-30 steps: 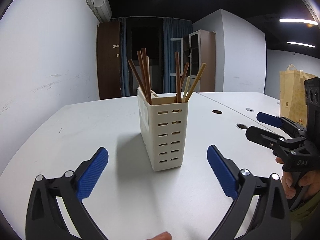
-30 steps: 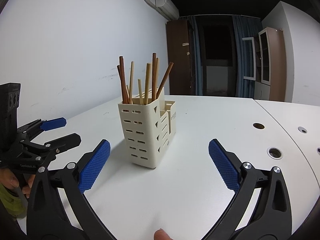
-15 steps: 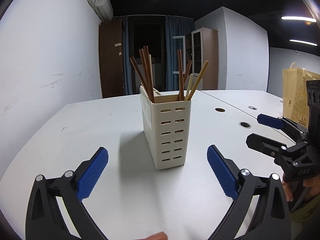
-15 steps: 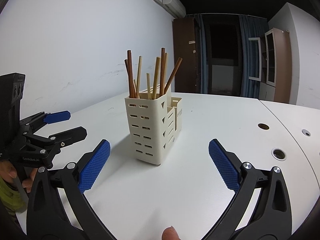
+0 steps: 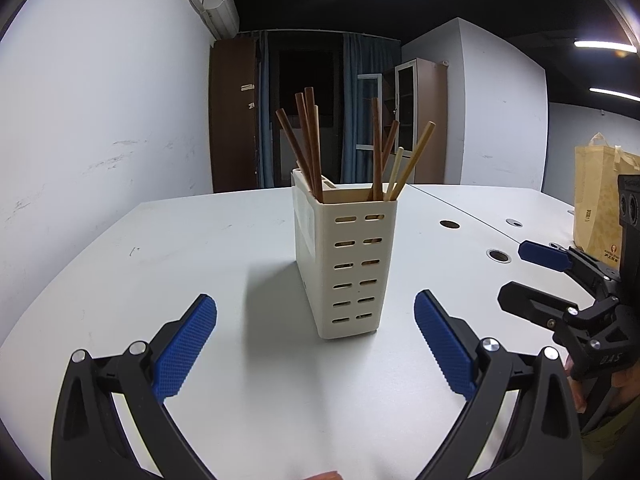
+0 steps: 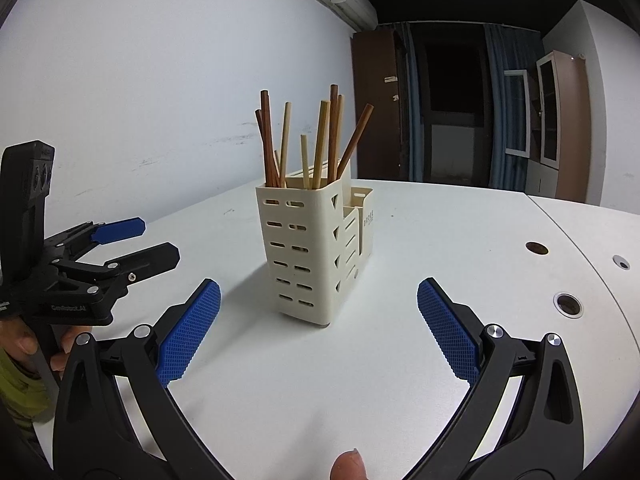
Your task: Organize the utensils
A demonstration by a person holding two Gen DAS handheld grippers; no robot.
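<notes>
**Desk:** What has changed since a second ago?

**Photographer:** Both wrist cameras have crept closer to the utensil holder, which now looms larger in each view; nothing else on the table has shifted.

**Desk:** Start nearest the lens.

**Photographer:** In the left wrist view, the left gripper sits low at the near edge, its blue pads spread wide apart and holding nothing. Same story on the right: the right gripper stands wide apart and empty, with a fingertip just showing at the bottom edge. Each tool also appears in the other's picture, held at the side by a hand and apart from the holder.

**Desk:** And the holder itself?

**Photographer:** It stands upright on the white table, just beyond the pads and centred between them, touching neither gripper. It is cream plastic with slotted walls, stepped into a tall compartment and lower ones behind. The chopsticks, dark brown and pale wood mixed, stand tilted in the tall near compartment, fanning out above the rim.

**Desk:** Farther back?

**Photographer:** Round cable holes dot the table to the right. A yellow paper bag stands at the far right edge. Beyond, a dark doorway with blue curtains, a brown cabinet, and an air conditioner high on the left wall.
</notes>
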